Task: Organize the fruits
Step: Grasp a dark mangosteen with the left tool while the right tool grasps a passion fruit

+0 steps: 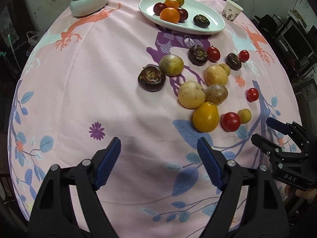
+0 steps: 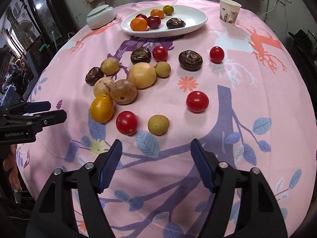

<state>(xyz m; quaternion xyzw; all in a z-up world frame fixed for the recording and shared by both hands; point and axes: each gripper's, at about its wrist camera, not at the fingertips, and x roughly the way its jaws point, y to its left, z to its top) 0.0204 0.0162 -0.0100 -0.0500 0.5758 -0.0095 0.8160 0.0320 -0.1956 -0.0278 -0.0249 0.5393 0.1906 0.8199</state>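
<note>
A white oval plate [image 1: 210, 27] [image 2: 194, 22] at the far side holds oranges [image 1: 169, 15], dark red fruits and a dark chestnut. Loose fruits lie on the pink cloth: yellow passion fruits [image 1: 191, 94] [image 2: 142, 75], a yellow tomato [image 1: 206, 117] [image 2: 101, 108], red tomatoes [image 1: 231, 121] [image 2: 126, 122], dark chestnuts [image 1: 151, 76] [image 2: 190, 58], and small tan fruits [image 2: 158, 124]. My left gripper [image 1: 159, 145] is open and empty, short of the fruits. My right gripper [image 2: 156, 148] is open and empty, just short of a red tomato and a tan fruit. Each also shows in the other view [image 1: 261, 129] [image 2: 53, 110].
A lidded white ceramic jar [image 1: 88, 1] [image 2: 101, 16] stands at the far left. A paper cup [image 1: 232, 10] [image 2: 229, 11] stands at the far right. The table's round edge drops off on all sides; dark furniture surrounds it.
</note>
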